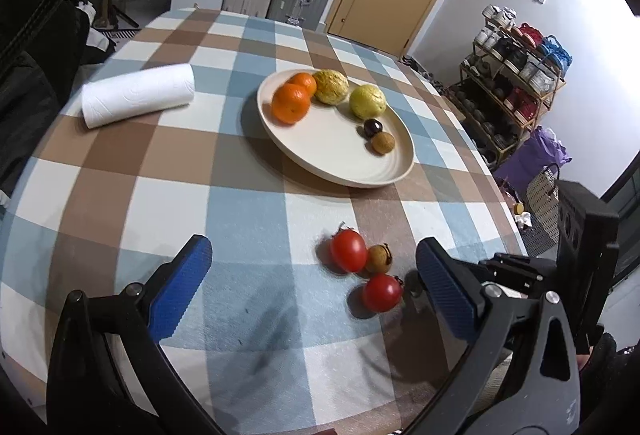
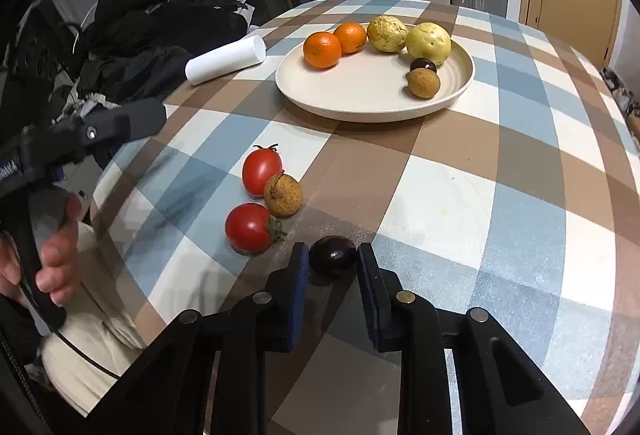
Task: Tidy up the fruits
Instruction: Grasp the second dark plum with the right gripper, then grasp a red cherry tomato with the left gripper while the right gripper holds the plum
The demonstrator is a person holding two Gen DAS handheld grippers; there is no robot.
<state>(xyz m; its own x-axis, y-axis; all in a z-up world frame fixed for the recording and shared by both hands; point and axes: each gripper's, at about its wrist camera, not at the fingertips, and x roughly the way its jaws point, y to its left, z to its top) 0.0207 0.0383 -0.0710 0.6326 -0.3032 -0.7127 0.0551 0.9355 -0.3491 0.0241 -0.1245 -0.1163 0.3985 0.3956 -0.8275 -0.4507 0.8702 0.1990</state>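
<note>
A cream plate (image 1: 340, 163) (image 2: 360, 103) on the checked tablecloth holds two oranges (image 1: 291, 103) (image 2: 322, 49), two yellow fruits (image 1: 367, 101) (image 2: 428, 43), a dark cherry (image 1: 372, 127) (image 2: 423, 65) and a brown longan (image 1: 383, 143) (image 2: 424, 83). Nearer, two red tomatoes (image 1: 348, 249) (image 2: 261, 171) and another longan (image 1: 378, 258) (image 2: 282, 195) lie loose on the cloth. My right gripper (image 2: 334, 255) is shut on a second dark cherry (image 2: 333, 258) that rests on the cloth. My left gripper (image 1: 313, 249) hovers open just left of the tomatoes, holding nothing.
A roll of white paper towel (image 1: 138, 94) (image 2: 226, 61) lies left of the plate. Dark clothing (image 2: 152, 35) is piled beyond the table's left edge. A person's hand (image 2: 56, 255) grips the left tool's handle. Suitcases, drawers and a shoe rack (image 1: 516, 91) stand off the table.
</note>
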